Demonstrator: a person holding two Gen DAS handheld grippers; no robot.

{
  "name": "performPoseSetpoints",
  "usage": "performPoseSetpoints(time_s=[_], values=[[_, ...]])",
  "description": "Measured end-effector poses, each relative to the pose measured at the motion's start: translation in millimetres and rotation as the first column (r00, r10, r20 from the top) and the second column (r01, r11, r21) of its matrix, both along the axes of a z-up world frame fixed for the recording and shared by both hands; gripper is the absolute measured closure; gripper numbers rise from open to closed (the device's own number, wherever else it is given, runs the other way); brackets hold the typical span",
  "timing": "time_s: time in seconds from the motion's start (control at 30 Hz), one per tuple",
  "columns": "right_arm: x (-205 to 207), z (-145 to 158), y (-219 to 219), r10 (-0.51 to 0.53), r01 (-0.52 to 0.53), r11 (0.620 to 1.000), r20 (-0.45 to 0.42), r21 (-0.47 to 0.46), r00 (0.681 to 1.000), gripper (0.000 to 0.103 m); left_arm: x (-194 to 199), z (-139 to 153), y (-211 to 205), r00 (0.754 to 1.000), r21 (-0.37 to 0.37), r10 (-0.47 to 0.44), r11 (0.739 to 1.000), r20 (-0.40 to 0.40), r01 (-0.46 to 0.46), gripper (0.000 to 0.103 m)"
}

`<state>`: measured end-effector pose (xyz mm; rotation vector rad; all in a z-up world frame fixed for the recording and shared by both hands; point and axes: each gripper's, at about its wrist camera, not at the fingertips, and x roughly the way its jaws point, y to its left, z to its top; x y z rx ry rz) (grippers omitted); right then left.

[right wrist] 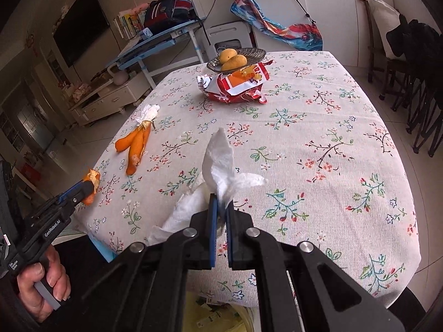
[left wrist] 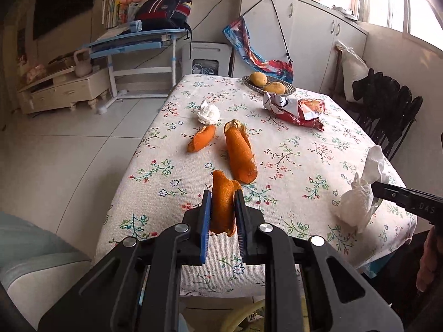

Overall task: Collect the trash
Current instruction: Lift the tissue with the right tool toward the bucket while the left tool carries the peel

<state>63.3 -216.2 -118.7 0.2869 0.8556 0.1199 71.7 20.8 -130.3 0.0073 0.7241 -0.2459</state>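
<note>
A: Desk, floral cloth?
B: Listed. Bowl with two fruits at 12 o'clock on it; red wrapper just beside the bowl.

A: Loose trash?
B: Long peel mid-desk, short peel at its 10 o'clock, white wad just beyond.

A: Left hand-held gripper?
B: Narrow, clamped on an orange peel piece, near the desk's 6 o'clock edge.

A: Right hand-held gripper?
B: Nearly closed, pinching a tissue, over the 6 o'clock edge; bin partly visible under both.
</note>
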Motion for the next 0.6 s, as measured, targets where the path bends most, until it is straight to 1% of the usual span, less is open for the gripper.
performPoseSetpoints(time_s=[0.27,0.43,0.5,0.53,0.57,0.6], values=[[0.2,-5.0,0.2,-0.006,0.006,1.000,-0.010,-0.002,1.000,0.097,0.1,-1.9,-5.1,1.000,0.019,-0.009,1.000,-0.006,0.009,0.086],[2.8,-11.5,1.7,-0.004,0.004,1.000,-0.033,-0.001,0.999,0.097,8.1,-9.6,-7.7,0.999,0.037,-0.002,0.999,-0.048,0.004,0.086],[4.6,-14.6,2.1,-0.006,0.006,1.000,-0.049,-0.004,0.999,0.095,11.5,-12.9,-7.6,0.998,0.038,0.006,0.999,-0.064,-0.004,0.086],[5.4,-16.1,2.1,-0.007,0.007,1.000,-0.055,0.000,0.998,0.087,12.6,-14.6,-8.2,0.997,0.035,0.006,0.999,-0.072,-0.004,0.086],[5.8,-17.2,1.8,-0.012,0.012,1.000,-0.057,0.002,0.998,0.073,13.8,-15.9,-8.3,0.997,0.034,0.008,0.999,-0.078,-0.006,0.086],[5.8,-17.7,1.4,-0.019,0.019,1.000,-0.055,0.006,0.998,0.067,14.7,-16.9,-8.4,0.997,0.033,0.011,0.999,-0.081,-0.008,0.084]])
